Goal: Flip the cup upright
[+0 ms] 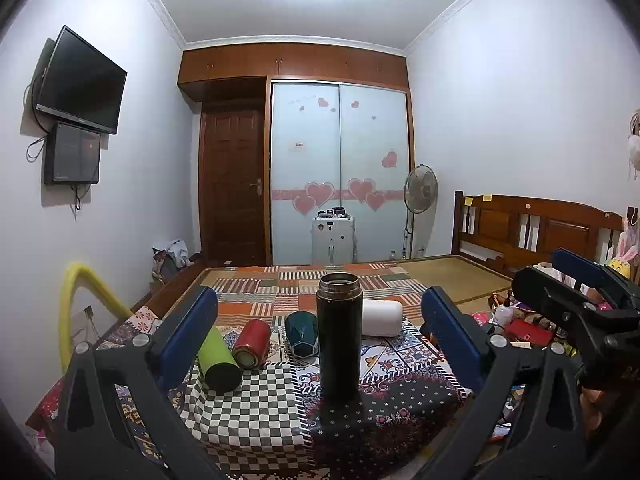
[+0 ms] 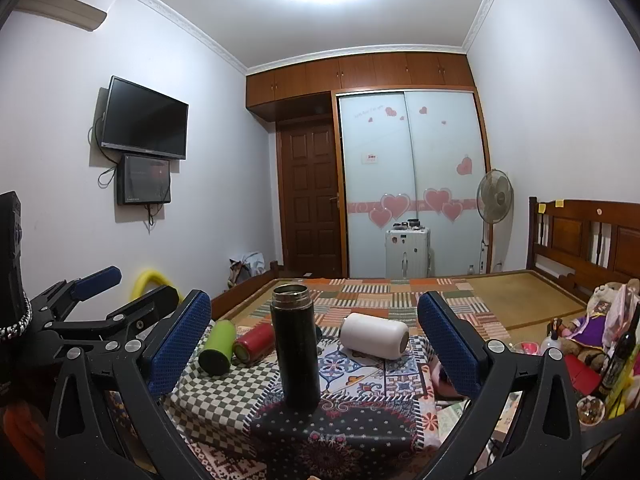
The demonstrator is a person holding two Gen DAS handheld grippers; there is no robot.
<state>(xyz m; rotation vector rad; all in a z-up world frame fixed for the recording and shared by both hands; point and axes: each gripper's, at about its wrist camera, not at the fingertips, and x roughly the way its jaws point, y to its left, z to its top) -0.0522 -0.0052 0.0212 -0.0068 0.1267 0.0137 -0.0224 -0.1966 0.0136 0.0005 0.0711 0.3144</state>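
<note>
A tall black flask (image 1: 339, 336) stands upright with its mouth open on the patterned cloth; it also shows in the right wrist view (image 2: 295, 346). Behind it lie on their sides a green cup (image 1: 218, 362) (image 2: 218, 346), a red cup (image 1: 252, 343) (image 2: 254, 342), a dark teal cup (image 1: 301, 334) and a white cup (image 1: 382, 317) (image 2: 375, 336). My left gripper (image 1: 320, 344) is open and empty, with the flask between its fingers' lines of sight. My right gripper (image 2: 314, 348) is open and empty, short of the flask.
The patterned cloth (image 1: 248, 408) covers a low table in front of a bed with a wooden headboard (image 1: 536, 228). The right gripper's body (image 1: 580, 312) shows at the right in the left wrist view. Toys and clutter (image 2: 600, 320) lie at the right. A yellow tube (image 1: 80, 304) stands left.
</note>
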